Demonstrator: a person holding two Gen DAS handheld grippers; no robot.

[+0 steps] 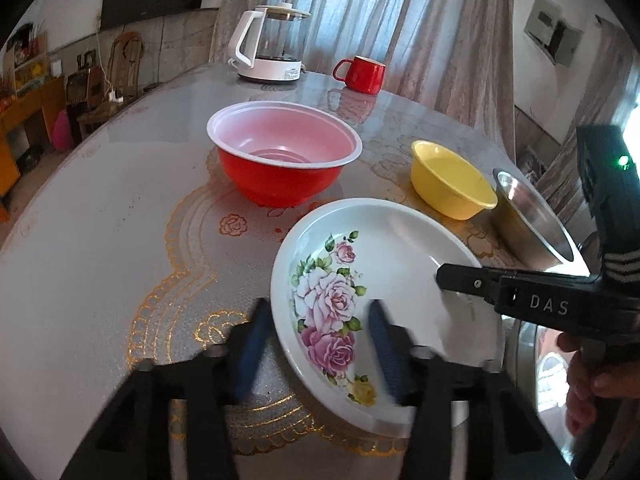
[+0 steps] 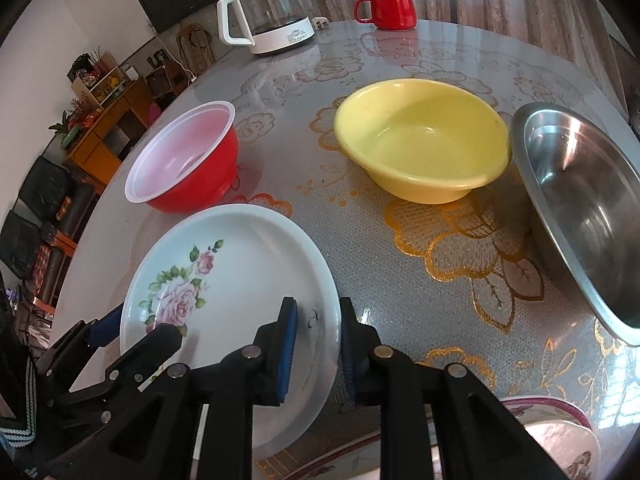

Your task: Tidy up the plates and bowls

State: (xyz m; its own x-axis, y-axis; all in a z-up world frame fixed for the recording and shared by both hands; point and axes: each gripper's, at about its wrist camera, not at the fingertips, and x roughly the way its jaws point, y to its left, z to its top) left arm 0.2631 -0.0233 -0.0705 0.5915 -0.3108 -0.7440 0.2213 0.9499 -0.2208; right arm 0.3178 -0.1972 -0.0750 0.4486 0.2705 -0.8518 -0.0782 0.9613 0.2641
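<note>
A white plate with pink roses (image 1: 360, 276) (image 2: 240, 264) is held tilted above the table. My left gripper (image 1: 320, 344) is open, its jaws astride the plate's left rim. My right gripper (image 2: 318, 344) straddles the plate's right rim with its pads close on either side; in the left wrist view it reaches in from the right (image 1: 444, 280). A red bowl with white inside (image 1: 282, 152) (image 2: 186, 160), a yellow bowl (image 1: 452, 178) (image 2: 420, 140) and a steel bowl (image 1: 532, 216) (image 2: 588, 216) stand on the table.
A glass kettle on a white base (image 1: 272, 40) (image 2: 268, 12) and a red mug (image 1: 362, 74) (image 2: 388, 10) stand at the far edge. Another patterned plate (image 2: 560, 436) lies at the near right. The round table (image 1: 100, 208) has a glossy floral cover.
</note>
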